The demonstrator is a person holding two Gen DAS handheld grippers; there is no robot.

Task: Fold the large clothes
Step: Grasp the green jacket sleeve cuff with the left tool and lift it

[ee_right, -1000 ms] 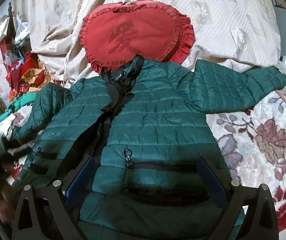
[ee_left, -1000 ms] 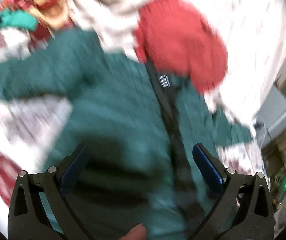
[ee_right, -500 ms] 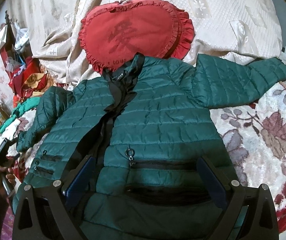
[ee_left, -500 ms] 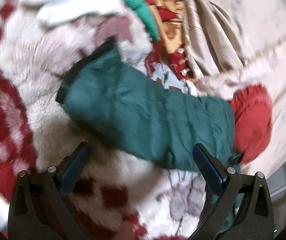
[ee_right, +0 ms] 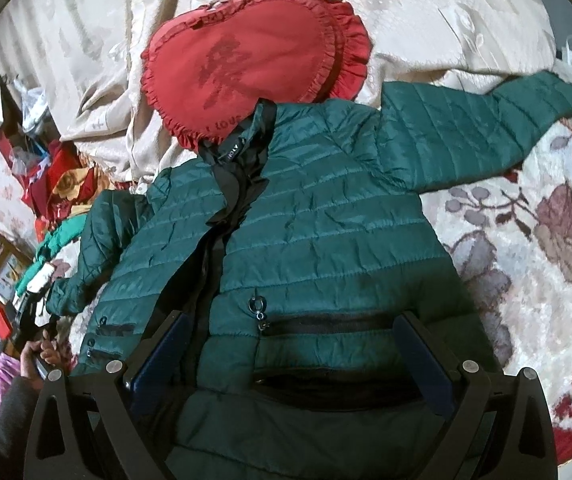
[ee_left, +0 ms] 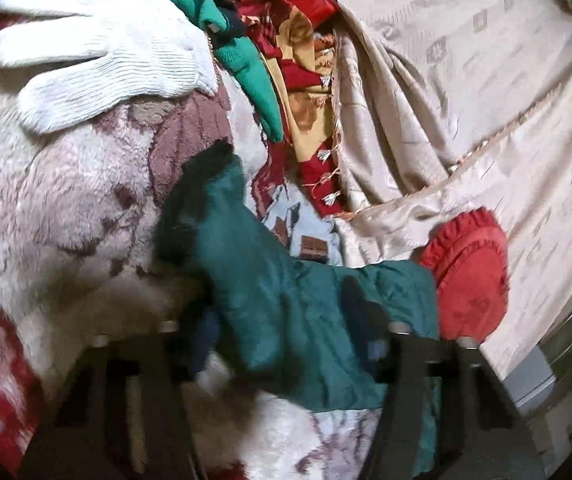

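In the left wrist view I am bringing my left gripper [ee_left: 286, 340] down over the near-left sleeve [ee_left: 270, 280] of the dark green quilted puffer jacket. Its fingers [ee_left: 206, 340] are blurred but standing apart either side of the sleeve, not clamped on it. The black cuff [ee_left: 202, 164] is pointing far-left across the fluffy white and red floral blanket [ee_left: 58, 200], beside a white knitted glove [ee_left: 98, 48].

In the right wrist view my right gripper [ee_right: 291, 360] is hovering over the jacket's hem with its blue-padded fingers [ee_right: 421, 364] spread wide, gripping nothing. The jacket [ee_right: 325, 232] is lying front-up on the bed, collar against a red heart-shaped frilled cushion [ee_right: 246, 60], the right sleeve [ee_right: 473, 128] stretching far-right.

I judge I am starting the first fold: taking the left sleeve. Next I should close the left fingers on it near the cuff and carry it rightward across the chest, keeping the body flat.
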